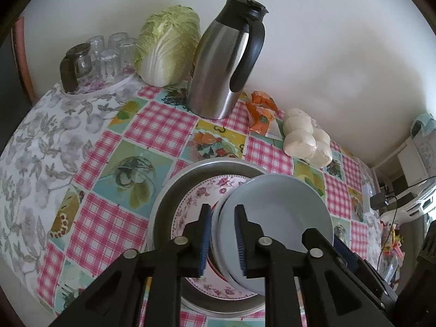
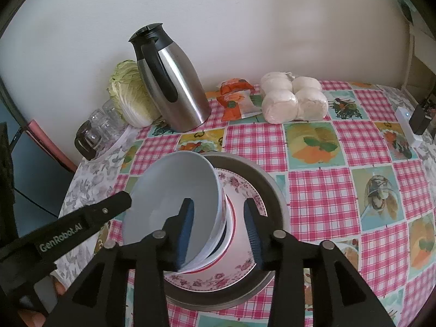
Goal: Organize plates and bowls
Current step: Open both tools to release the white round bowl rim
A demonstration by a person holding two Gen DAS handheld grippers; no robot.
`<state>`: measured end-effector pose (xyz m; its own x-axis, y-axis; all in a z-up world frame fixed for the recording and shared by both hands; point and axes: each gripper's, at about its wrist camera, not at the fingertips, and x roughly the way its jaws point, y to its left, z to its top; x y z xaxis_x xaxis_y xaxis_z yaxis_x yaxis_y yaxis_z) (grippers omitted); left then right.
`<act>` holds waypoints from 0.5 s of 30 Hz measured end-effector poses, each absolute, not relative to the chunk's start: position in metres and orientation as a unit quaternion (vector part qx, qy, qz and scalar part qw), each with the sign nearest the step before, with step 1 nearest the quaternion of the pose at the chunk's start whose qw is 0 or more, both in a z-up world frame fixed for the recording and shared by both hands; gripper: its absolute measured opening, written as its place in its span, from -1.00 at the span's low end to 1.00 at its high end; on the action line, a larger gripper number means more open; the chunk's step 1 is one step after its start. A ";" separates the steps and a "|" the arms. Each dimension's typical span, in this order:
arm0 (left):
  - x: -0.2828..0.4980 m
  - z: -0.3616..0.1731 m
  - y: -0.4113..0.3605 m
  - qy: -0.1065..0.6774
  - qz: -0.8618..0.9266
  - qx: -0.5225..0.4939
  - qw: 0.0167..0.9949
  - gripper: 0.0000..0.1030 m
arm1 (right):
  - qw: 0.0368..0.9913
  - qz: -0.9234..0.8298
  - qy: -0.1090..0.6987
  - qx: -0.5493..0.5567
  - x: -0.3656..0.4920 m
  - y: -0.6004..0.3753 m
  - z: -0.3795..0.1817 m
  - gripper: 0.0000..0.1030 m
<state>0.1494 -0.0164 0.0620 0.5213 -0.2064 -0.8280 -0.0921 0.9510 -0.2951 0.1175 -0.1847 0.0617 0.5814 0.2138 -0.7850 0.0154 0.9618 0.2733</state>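
Two grippers met over one stack of dishes on the checked tablecloth (image 2: 321, 199). At the bottom sat a grey metal pan (image 1: 174, 190), and inside it lay a floral plate (image 1: 196, 204) with a pink rose border. On that plate stood nested bowls, tilted: a pale blue bowl (image 2: 174, 190) uppermost, with a white bowl with a red band (image 2: 231, 245) under it.

From the left wrist view, the left gripper (image 1: 223, 241) straddled the near rim of the blue bowl, one blue pad outside the wall and one inside; its jaws stood slightly apart, and whether the pads pressed the rim could not be told. From the right wrist view, the right gripper (image 2: 220, 234) had one pad inside the blue bowl and the other outside the banded bowl, the jaws parted with a visible gap beside the outer pad, so nothing was clamped.

Toward the wall stood a steel thermos jug (image 2: 174, 87), a napa cabbage (image 1: 169, 46), upturned glasses (image 1: 109, 51), an orange packet (image 2: 234, 98) and wrapped white buns (image 2: 291, 98)
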 end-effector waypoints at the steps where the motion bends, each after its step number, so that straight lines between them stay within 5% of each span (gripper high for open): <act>1: 0.149 0.063 -0.015 0.487 -0.032 -0.154 0.859 -0.40 | 0.881 0.054 0.454 0.125 0.117 -0.185 0.062 -0.11; 7: 0.147 0.067 -0.008 0.482 -0.015 -0.156 0.862 0.09 | 0.880 0.047 0.458 0.118 0.118 -0.185 0.060 0.09; 15: 0.147 0.066 0.000 0.486 0.017 -0.148 0.861 0.38 | 0.881 0.043 0.458 0.111 0.119 -0.185 0.058 0.34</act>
<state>0.1473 0.0003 0.0657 0.5274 -0.1142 -0.8419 -0.1736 0.9555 -0.2383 0.1190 -0.1851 0.0582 0.5775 0.1770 -0.7970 0.0270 0.9715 0.2353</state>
